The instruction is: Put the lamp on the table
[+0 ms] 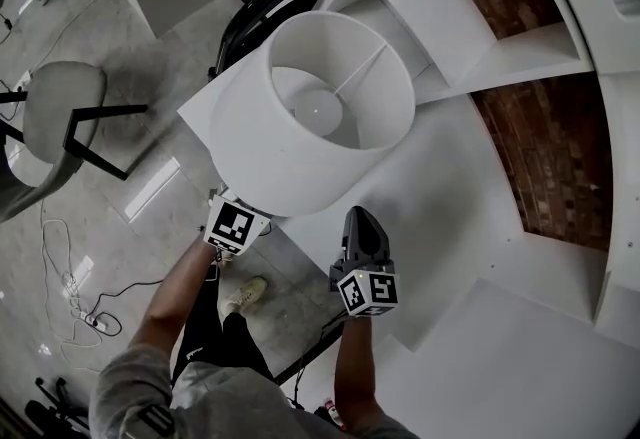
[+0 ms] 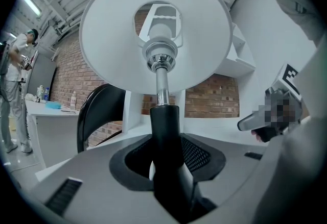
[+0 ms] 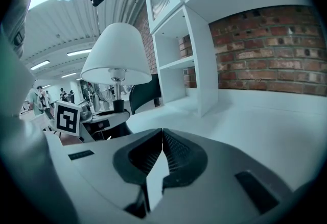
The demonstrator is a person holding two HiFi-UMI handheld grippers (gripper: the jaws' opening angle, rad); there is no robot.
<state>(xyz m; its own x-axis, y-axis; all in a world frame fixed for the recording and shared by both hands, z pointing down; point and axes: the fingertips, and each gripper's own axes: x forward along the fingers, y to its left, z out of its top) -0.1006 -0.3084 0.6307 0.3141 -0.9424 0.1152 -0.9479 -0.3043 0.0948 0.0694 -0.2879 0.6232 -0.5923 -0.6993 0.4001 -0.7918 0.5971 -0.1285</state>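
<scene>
The lamp has a white drum shade (image 1: pixel 320 117) and a chrome rod above a black stem (image 2: pixel 166 136). My left gripper (image 1: pixel 243 214) is shut on that black stem, mostly hidden under the shade in the head view. Seen along the jaws, the stem stands upright between them and the shade (image 2: pixel 156 29) fills the top. The lamp hangs over the left corner of the white table (image 1: pixel 470 227); its base is hidden. My right gripper (image 1: pixel 362 223) hovers over the table, shut with nothing in it (image 3: pixel 161 159). From it the lamp (image 3: pixel 115 54) and left gripper (image 3: pixel 97 116) show at left.
A white shelf unit (image 1: pixel 470 17) against a brick wall stands on the table's far side (image 3: pixel 189 39). A black chair (image 1: pixel 260 12) is behind the lamp. A grey chair (image 1: pixel 60 112) and cables (image 1: pixel 70 277) are on the floor at left. A person (image 2: pixel 15 90) stands far off.
</scene>
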